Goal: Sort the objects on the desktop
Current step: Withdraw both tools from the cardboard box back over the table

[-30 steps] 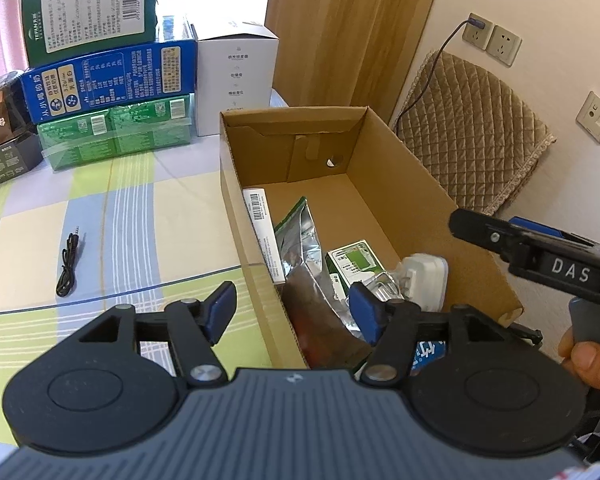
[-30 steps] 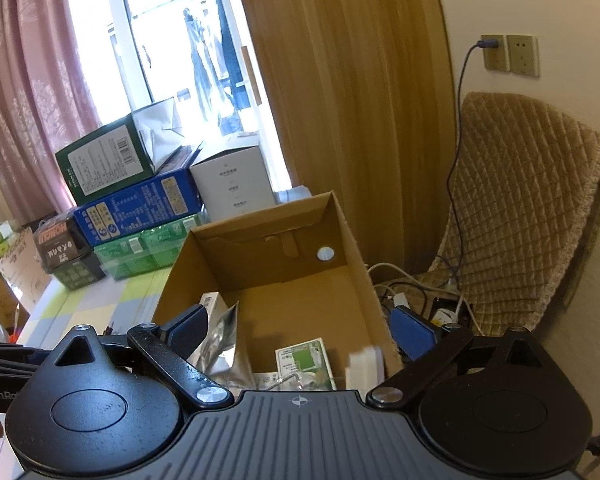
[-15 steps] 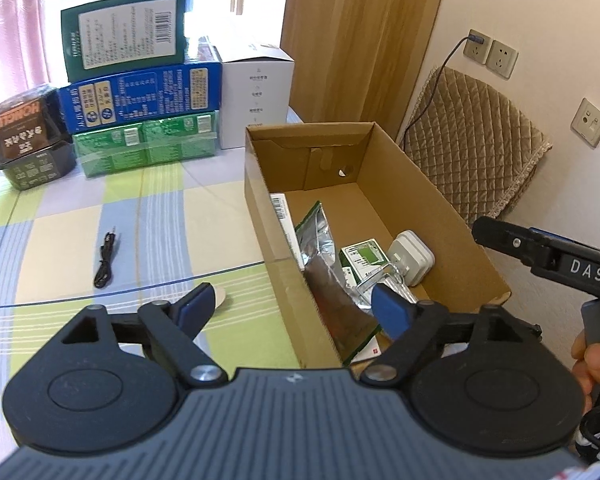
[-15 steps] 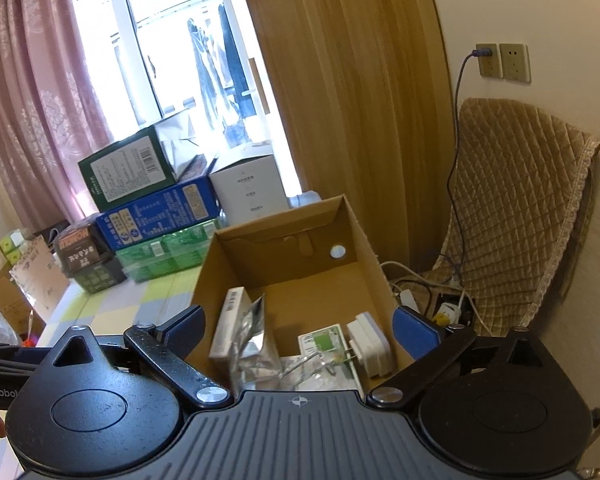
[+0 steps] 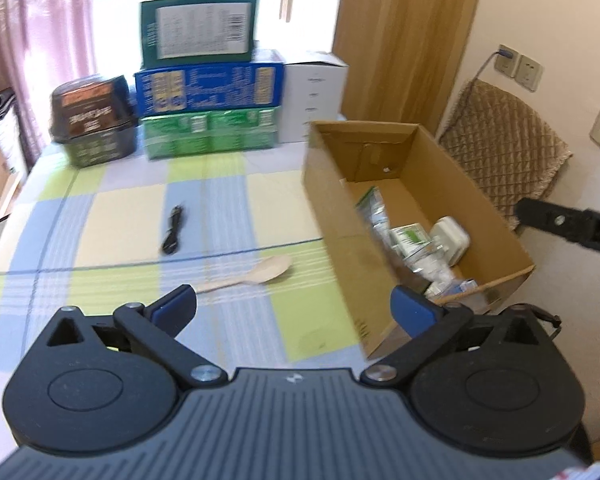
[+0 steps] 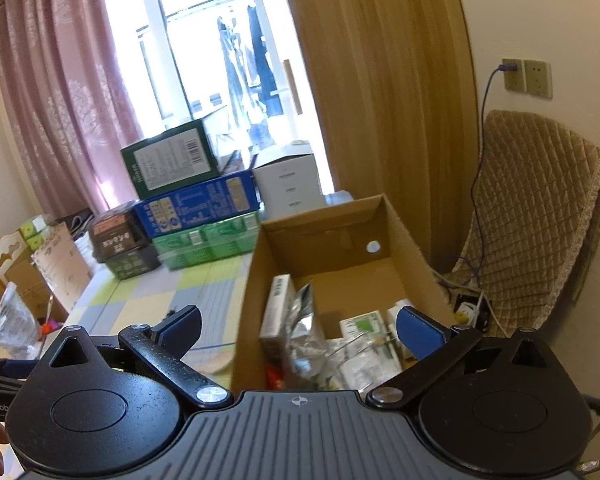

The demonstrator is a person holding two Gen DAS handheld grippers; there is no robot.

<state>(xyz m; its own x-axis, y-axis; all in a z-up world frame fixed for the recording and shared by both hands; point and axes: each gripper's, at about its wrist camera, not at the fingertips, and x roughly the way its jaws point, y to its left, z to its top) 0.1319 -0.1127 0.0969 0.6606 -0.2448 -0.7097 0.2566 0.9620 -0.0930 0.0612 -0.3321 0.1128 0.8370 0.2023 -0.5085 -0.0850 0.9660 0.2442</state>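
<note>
An open cardboard box (image 5: pixel 340 240) stands on the right of the checked tablecloth (image 5: pixel 116 208). Inside it lie a foil pouch (image 5: pixel 376 216), a small green-and-white packet (image 5: pixel 410 236) and a white charger plug (image 5: pixel 450 238). On the cloth to its left lie a wooden spoon (image 5: pixel 256 274) and a coiled black cable (image 5: pixel 174 230). My left gripper (image 5: pixel 292 304) hangs over the cloth near the box's front corner, its jaws opening with nothing between them. My right gripper (image 6: pixel 300 322) is above the near end of the box (image 6: pixel 252 300), jaws also opening and empty.
At the back of the table are stacked green (image 5: pixel 198 26), blue (image 5: pixel 208 84) and green (image 5: pixel 210 132) cartons, a white box (image 5: pixel 314 96) and a dark tub (image 5: pixel 94 120). A quilted chair (image 5: pixel 504 152) stands right of the box, by the wall with sockets.
Both grippers have drawn back and up from the box. The left jaws have spread much wider, the right ones slightly. The wooden spoon has come into the left view.
</note>
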